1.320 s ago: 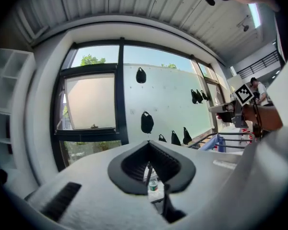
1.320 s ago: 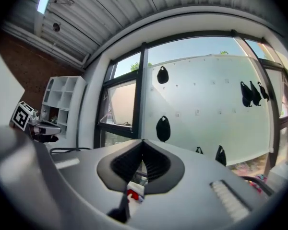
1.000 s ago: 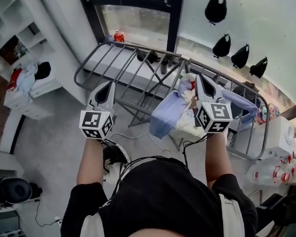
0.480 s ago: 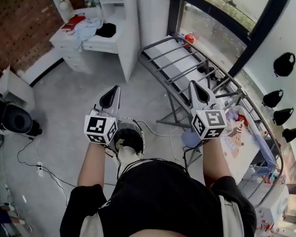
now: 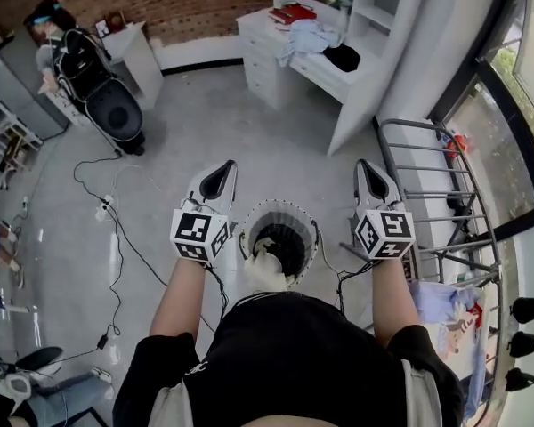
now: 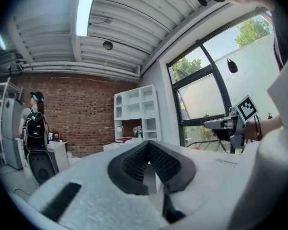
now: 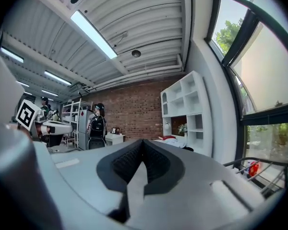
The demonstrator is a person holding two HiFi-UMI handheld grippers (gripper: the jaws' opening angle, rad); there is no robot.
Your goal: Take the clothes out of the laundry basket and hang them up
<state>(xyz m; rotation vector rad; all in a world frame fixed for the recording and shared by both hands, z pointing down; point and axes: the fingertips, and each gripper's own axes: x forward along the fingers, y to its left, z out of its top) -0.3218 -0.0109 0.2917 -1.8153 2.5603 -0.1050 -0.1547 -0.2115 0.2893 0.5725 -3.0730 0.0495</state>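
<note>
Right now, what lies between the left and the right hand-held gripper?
In the head view, the laundry basket stands on the floor between the left hand-held gripper and the right hand-held gripper, a pale garment over its near rim.

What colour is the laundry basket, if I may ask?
The laundry basket is white, best seen in the head view.

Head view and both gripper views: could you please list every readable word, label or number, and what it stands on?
None can be read in any view.
Left gripper and right gripper: their cubes carry square patterns only, no letters.
Printed garment on the drying rack: too blurred to read.
</note>
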